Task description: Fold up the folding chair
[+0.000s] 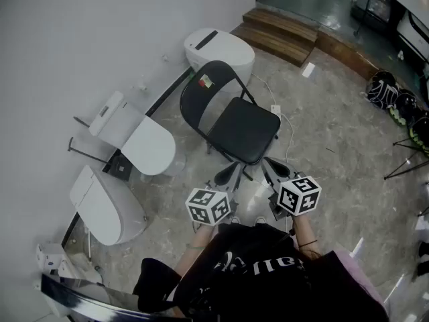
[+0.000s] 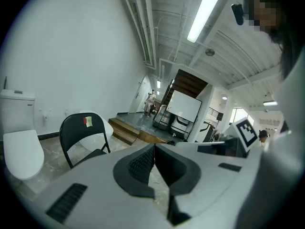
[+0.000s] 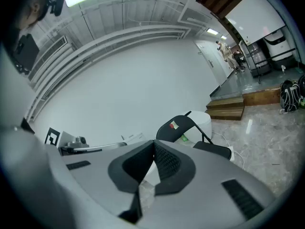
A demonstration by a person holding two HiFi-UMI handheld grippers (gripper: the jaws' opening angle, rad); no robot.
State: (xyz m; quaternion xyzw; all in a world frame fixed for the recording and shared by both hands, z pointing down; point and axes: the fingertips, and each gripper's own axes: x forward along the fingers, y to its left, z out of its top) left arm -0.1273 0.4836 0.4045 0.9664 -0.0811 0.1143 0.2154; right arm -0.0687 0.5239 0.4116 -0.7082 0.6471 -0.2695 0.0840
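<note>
A black folding chair [image 1: 236,123] stands unfolded on the stone floor, its seat flat and its backrest toward the wall. A small sticker marks the backrest [image 2: 85,124], which also shows in the right gripper view [image 3: 176,126]. My left gripper [image 1: 226,174] hangs just short of the seat's near edge, shut with nothing in it. My right gripper [image 1: 275,170] is beside it at the seat's near right corner, shut and empty too. Neither touches the chair. In the left gripper view the jaws [image 2: 154,162] meet; the right gripper's [image 3: 153,159] meet too.
White toilets line the wall: one behind the chair [image 1: 218,49], two to the left [image 1: 144,143] [image 1: 107,206]. Wooden steps [image 1: 288,35] rise at the back right. A white cable and plug [image 1: 276,111] lie by the chair. Helmets [image 1: 392,99] and a tripod [image 1: 409,153] are right.
</note>
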